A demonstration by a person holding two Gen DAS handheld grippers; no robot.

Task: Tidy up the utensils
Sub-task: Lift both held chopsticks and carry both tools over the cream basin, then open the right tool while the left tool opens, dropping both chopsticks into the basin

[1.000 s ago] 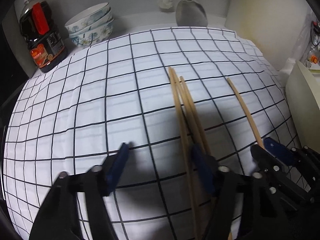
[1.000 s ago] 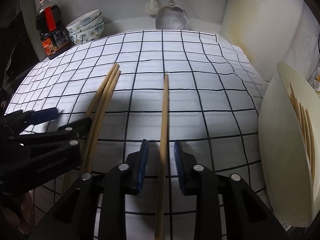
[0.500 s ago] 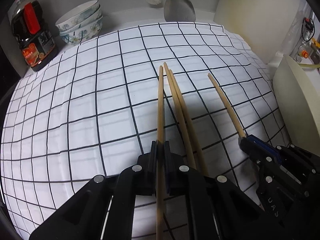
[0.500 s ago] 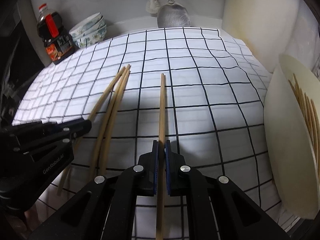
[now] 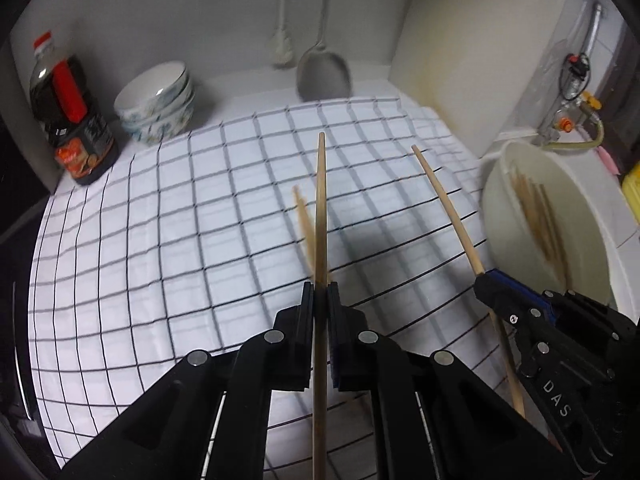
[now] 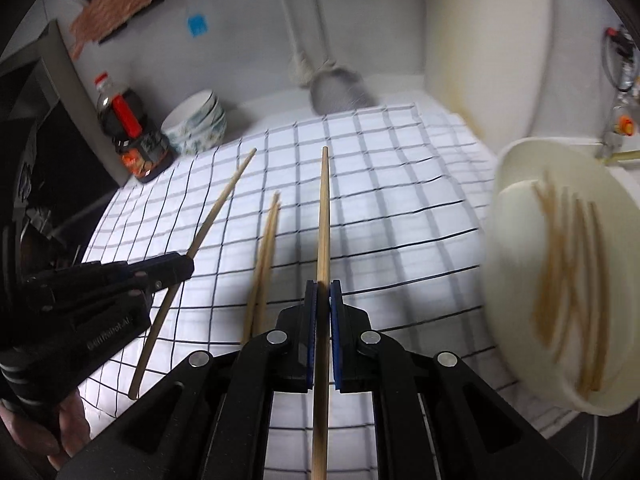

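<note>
Far left, off-task: oil bottle [image 5: 70, 120] and stacked bowls [image 5: 158, 104] at the back of the checked cloth [image 5: 160, 240], well apart from anything I'm working. My left gripper [image 5: 320, 304] is clamped on one chopstick [image 5: 321, 208]; stick runs straight fwd along the fingers, tip toward the back wall, butt end trailing under the tool toward me, and it looks lifted off the cloth, judging by its shadow. Just beside it, lower, two loose chopsticks [image 6: 266, 256] lie on the cloth, roughly parallel, btwn my two grippers; they're blurred so I can't say if they touch each other. Next over, my right gripper [image 6: 323, 304] is pinched shut on its own chopstick [image 6: 323, 216], same layout: long axis fwd, tip toward the hanging ladle [image 5: 322, 76]. From the left cam that stick leans up and left, w/ the right tool low at the frame's right edge. Far right is what matters: the cream tub [image 5: 592, 216] sits off the cloth's right edge, already holding a bundle of chopsticks [image 6: 568, 280] lying lengthwise inside. So the target lies to the right of both tools, and the right hand is clearly nearer, tub near its right side; the left is farther, w/ the right tool btwn it and the tub. Both hands are level, side by side, pointing fwd. I'd guess the drop needs a swing right, the right hand going first.
</note>
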